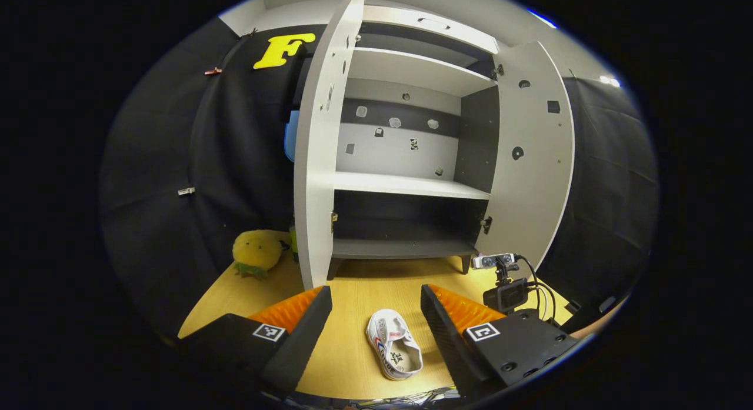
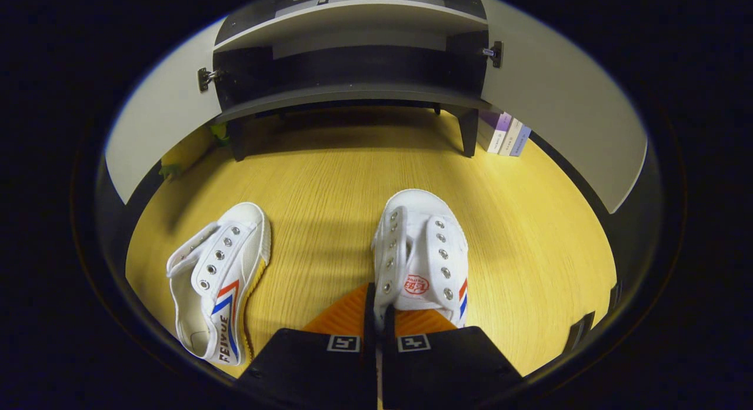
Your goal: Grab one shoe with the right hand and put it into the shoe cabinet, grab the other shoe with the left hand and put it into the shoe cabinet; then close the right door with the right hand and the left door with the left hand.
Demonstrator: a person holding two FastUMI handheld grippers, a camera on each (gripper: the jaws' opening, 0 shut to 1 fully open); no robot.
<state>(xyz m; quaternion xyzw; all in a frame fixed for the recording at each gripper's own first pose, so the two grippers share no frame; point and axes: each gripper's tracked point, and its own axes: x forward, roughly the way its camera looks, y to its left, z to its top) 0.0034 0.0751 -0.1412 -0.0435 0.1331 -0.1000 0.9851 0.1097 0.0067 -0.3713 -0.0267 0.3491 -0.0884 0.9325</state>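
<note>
The left hand-held gripper (image 1: 376, 316) hangs high above the counter (image 1: 365, 286), aimed level at the shoe cabinet (image 1: 406, 180), its two fingers spread wide apart and grasping nothing. Between them, lower down, one white shoe (image 1: 394, 344) lies on the wood, apart from both fingers.

The right hand-held gripper (image 2: 376, 316) sits low and tilts down toward the counter (image 2: 329, 180). Its fingers are pressed nearly together, clenched on the eyelet edge of the right-hand shoe (image 2: 423, 251), whose toe points toward the cabinet (image 2: 353, 75). The second shoe (image 2: 217, 280) lies free to the left of it, well apart, toe angled up and to the right.

The left gripper view takes in the whole cabinet: both doors swung open, the left door (image 1: 320, 145) edge-on, the right door (image 1: 532, 151) showing its inner face, the pale upper shelves and the dark bottom shelf bare. It also shows a yellow plush toy (image 1: 256, 254) on the counter left of the cabinet, and a small camera on a stand (image 1: 503, 280) with cables near the right door.

The right gripper view shows just the bottom shelf and legs of the cabinet, the lower parts of both doors, and a few books (image 2: 506, 136) standing behind the right leg.
</note>
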